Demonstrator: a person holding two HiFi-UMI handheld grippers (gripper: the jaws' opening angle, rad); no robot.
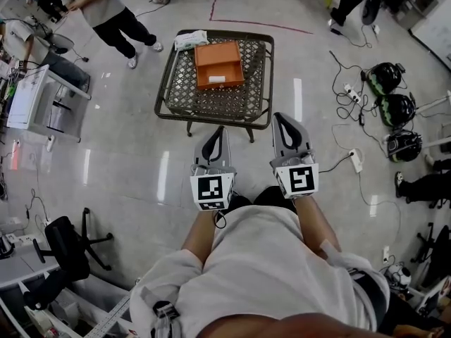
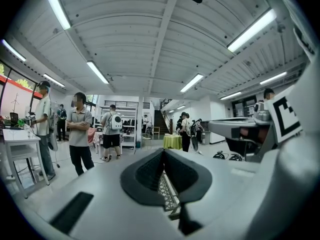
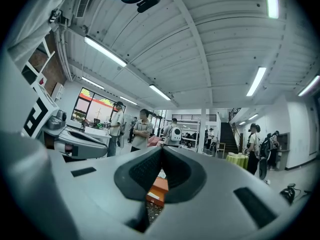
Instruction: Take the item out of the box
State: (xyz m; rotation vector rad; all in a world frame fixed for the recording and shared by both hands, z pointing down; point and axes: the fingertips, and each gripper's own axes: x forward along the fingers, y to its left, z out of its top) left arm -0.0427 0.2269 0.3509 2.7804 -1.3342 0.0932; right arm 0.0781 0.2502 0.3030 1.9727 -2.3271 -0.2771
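Observation:
An open orange box (image 1: 218, 62) sits on a low wicker table (image 1: 211, 101) in front of me, with a small white item (image 1: 217, 79) lying inside it. A white packet (image 1: 190, 39) lies on the table beyond the box. My left gripper (image 1: 220, 129) and right gripper (image 1: 279, 117) are held side by side short of the table's near edge, both shut and empty. In the right gripper view the orange box (image 3: 159, 188) shows below the closed jaws of the right gripper (image 3: 162, 151). In the left gripper view the table's mesh (image 2: 166, 194) shows below the left gripper (image 2: 163, 154).
People stand at the far left (image 1: 106, 9) and at the back. Three helmets (image 1: 394, 108) and cables with a power strip (image 1: 356, 160) lie on the floor at right. A white desk (image 1: 32, 97) and an office chair (image 1: 67, 248) are at left.

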